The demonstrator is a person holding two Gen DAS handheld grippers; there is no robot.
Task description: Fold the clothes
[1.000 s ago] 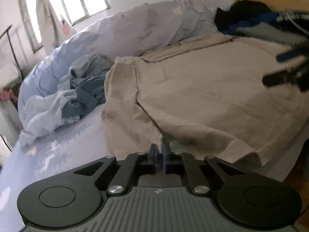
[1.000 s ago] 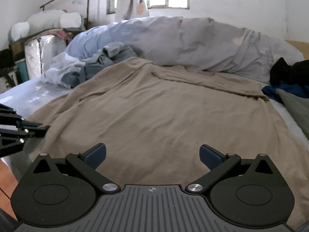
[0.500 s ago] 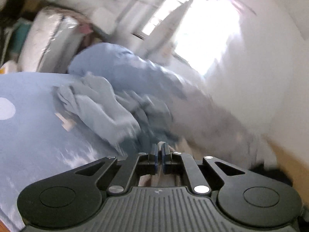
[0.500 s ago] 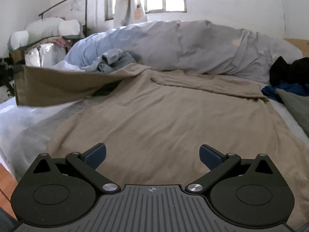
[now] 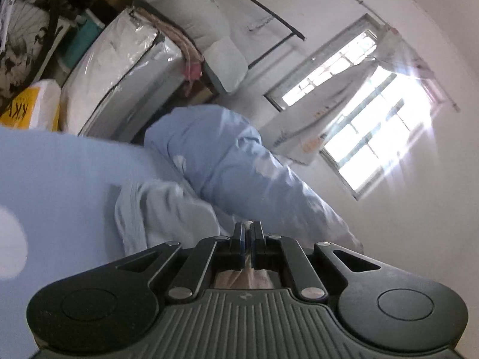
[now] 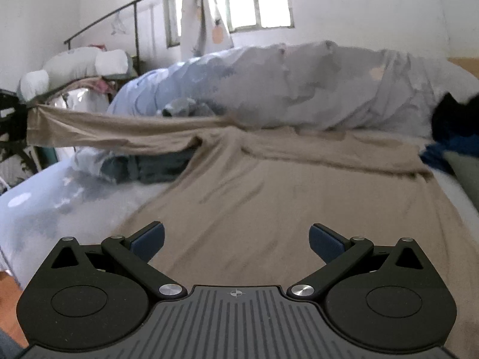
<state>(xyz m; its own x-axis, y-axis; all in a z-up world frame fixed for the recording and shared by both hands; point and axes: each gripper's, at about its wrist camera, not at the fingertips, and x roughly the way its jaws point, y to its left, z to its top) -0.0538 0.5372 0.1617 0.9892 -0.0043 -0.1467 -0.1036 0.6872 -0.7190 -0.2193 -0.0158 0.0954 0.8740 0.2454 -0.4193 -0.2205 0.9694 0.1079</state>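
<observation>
Left wrist view is rolled, low over the bed [image 5: 60, 173], facing the window [image 5: 368, 119] at 2 o'clock. Right wrist view sits level, near the bed [image 6: 45, 203], window [image 6: 257, 0] at 12 o'clock. Both share the duvet [image 5: 227, 161].

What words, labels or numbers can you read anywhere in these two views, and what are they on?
"KKV", as best I can read it, cut off by the frame edge: dark letters on the yellow-and-white bag in the left wrist view.
Orange marks on the curtain: too blurred to read.
Small emblem on each claw body: a symbol, not text.
Right wrist view: nothing readable.
</observation>
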